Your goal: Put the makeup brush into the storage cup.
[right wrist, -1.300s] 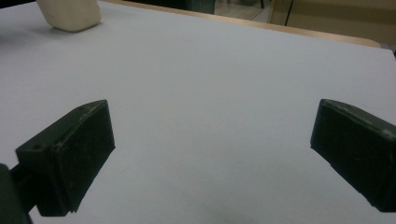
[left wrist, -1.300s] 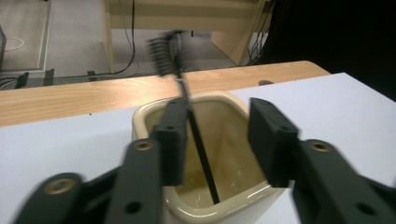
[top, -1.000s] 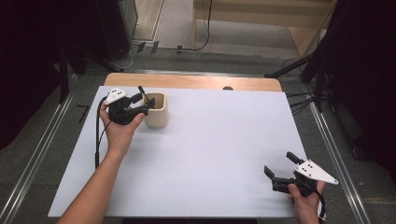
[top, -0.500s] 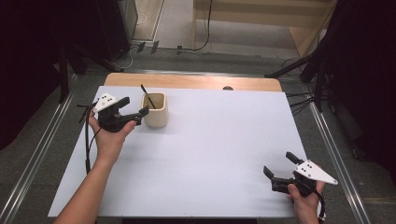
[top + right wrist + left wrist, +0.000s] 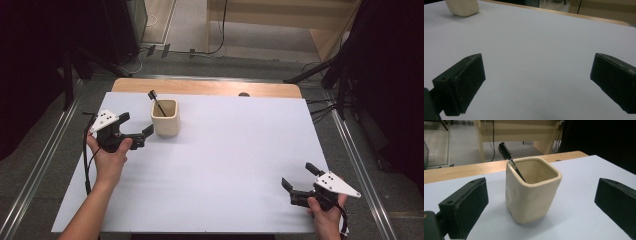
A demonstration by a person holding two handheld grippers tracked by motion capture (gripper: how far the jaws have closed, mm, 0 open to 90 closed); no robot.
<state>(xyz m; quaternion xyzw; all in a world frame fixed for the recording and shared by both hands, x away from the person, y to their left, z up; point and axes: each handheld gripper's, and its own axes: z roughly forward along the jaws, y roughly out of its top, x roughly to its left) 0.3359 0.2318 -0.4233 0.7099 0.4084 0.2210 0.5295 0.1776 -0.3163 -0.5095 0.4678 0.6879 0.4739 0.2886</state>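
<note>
A cream square cup (image 5: 165, 117) (image 5: 531, 192) stands on the white table top (image 5: 220, 165) at the back left. A thin black brush (image 5: 157, 103) (image 5: 510, 161) leans inside it, bristle end up past the rim. My left gripper (image 5: 136, 126) (image 5: 541, 202) is open just left of the cup, apart from it, with nothing between its jaws. My right gripper (image 5: 299, 178) (image 5: 536, 82) is open near the front right corner, empty over bare table. The cup's base (image 5: 462, 7) shows far off in the right gripper view.
A wooden strip (image 5: 205, 87) runs along the table's far edge. Beyond it are floor cables and dark stands (image 5: 320, 75). Metal rails (image 5: 45, 155) run along both sides of the table.
My left gripper has drawn back from the cup to the left and toward the person, now open and apart from it. The brush stays in the cup. The right gripper has not moved.
</note>
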